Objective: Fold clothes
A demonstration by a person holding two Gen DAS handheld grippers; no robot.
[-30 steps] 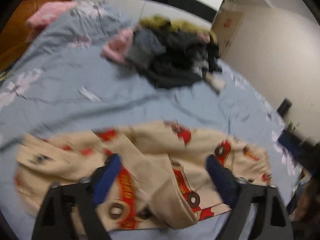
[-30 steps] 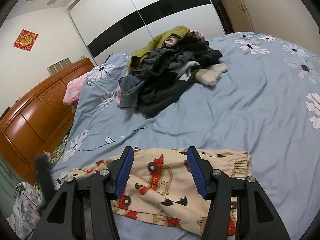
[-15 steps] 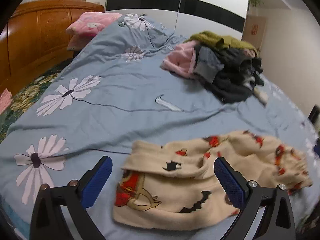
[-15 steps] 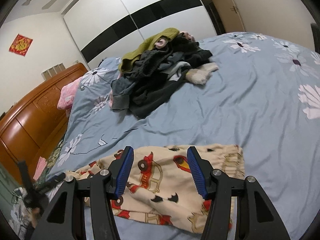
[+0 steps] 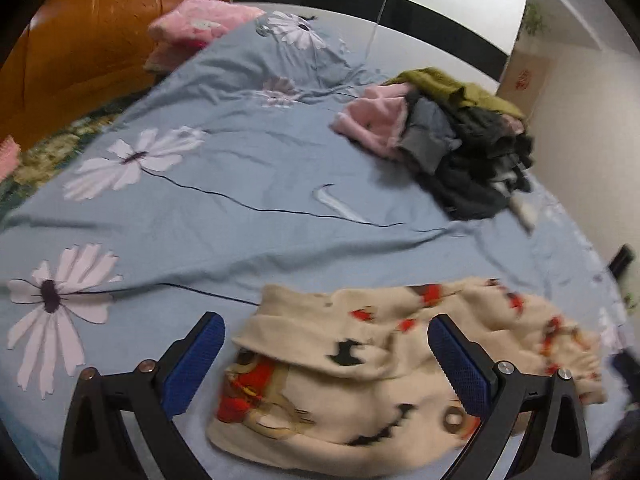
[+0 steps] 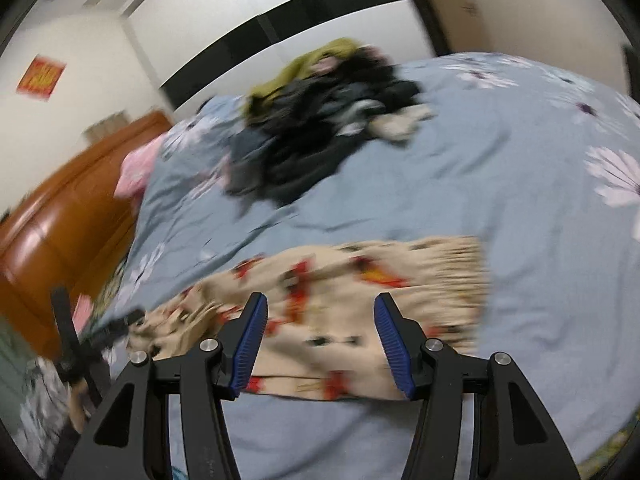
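On the blue bedspread the cream printed pants lie folded near its front edge. Since a second ago the left gripper has swung toward their left end, jaws apart and empty; the right gripper, equally open, has sunk nearer the cloth.
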